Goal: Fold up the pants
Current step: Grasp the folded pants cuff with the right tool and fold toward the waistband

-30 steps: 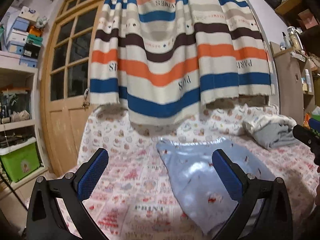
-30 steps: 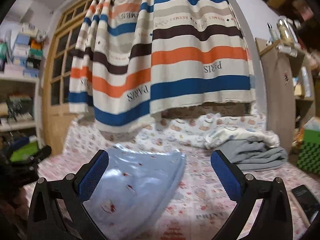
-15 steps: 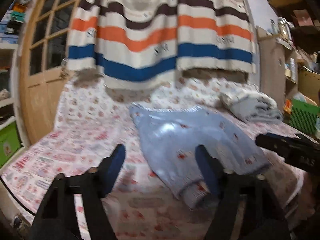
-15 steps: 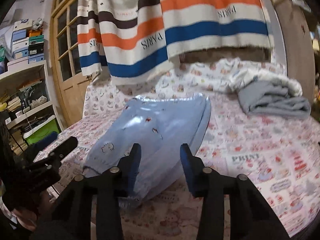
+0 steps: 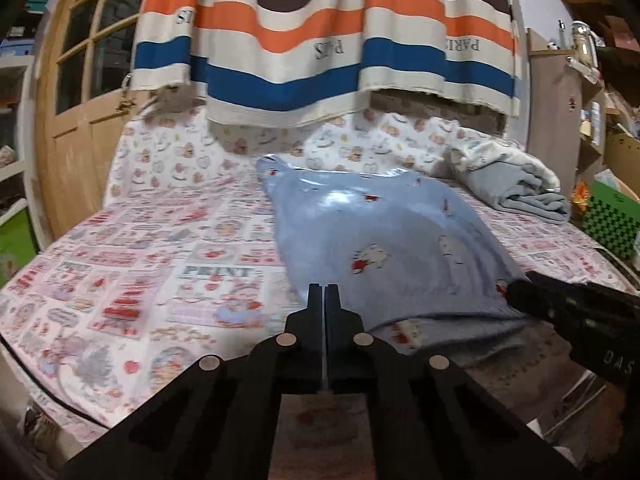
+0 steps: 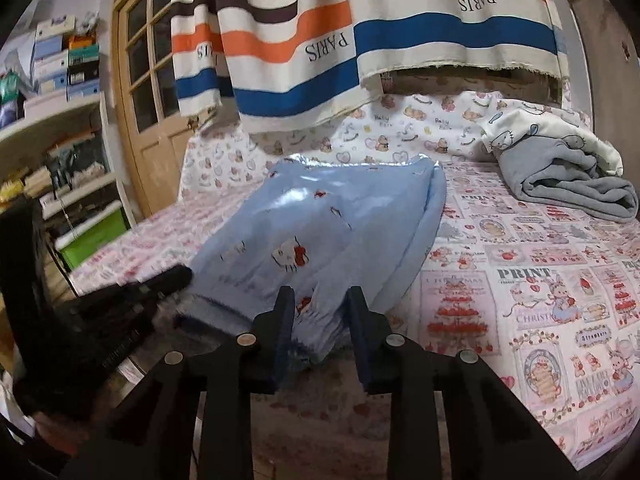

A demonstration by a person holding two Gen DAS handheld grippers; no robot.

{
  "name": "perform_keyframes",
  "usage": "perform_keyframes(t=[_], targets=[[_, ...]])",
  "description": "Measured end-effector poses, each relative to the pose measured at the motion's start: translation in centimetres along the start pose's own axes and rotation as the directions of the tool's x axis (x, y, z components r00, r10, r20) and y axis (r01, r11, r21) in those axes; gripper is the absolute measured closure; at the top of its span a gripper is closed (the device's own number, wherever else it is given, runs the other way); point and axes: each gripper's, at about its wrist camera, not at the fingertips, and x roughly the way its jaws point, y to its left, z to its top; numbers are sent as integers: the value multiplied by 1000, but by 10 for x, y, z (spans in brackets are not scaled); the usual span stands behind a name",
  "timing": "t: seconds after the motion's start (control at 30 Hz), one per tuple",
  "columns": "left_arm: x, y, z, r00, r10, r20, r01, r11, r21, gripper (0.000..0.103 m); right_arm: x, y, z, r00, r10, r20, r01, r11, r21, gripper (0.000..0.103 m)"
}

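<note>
Light blue pants (image 5: 384,240) with small cartoon prints lie folded lengthwise on the patterned bed sheet (image 5: 160,272), waistband at the far end, cuffs near me. My left gripper (image 5: 324,292) is shut with nothing between its pads, at the near left edge of the pants. My right gripper (image 6: 320,300) is partly open, its fingers straddling the near cuff end of the pants (image 6: 320,232). The right gripper also shows in the left wrist view (image 5: 560,308) at the right cuff corner. The left gripper shows in the right wrist view (image 6: 160,284).
A folded grey and white blanket (image 6: 560,176) lies at the far right of the bed. A striped cloth (image 5: 320,40) hangs over the headboard wall. A wooden door (image 5: 72,100) and shelves (image 6: 60,120) stand to the left. A green crate (image 5: 612,220) sits at the right.
Both grippers came down and forward to the near end of the pants. The left gripper closed from wide open to shut. The right gripper narrowed around the cuff end.
</note>
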Motion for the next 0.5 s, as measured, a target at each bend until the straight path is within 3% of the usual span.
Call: perform_keyframes(t=[0.1,0.2,0.23,0.37,0.5], targets=[[-2,6,-4,1000,10,-14,-10,1000,0,103,-2,-11,-7,1000,7,-20,-6,998,57,75],[-7,12,-8,998,-46,-33,46,999,-27,103,-8,-15,-8,999,-43,6,43,998,55,75],[-11,13,-9,997,-76,-34,75,996,-41,100,-10,-15,-8,999,-50,12,49,998,50,75],[-25,9,-9,990,-138,-4,138,990,-24,66,-19,-7,-4,994,-87,62,87,996,4,75],[-31,1,-8,988,-154,6,154,988,29,58,-33,4,4,985,-80,151,87,995,-40,75]])
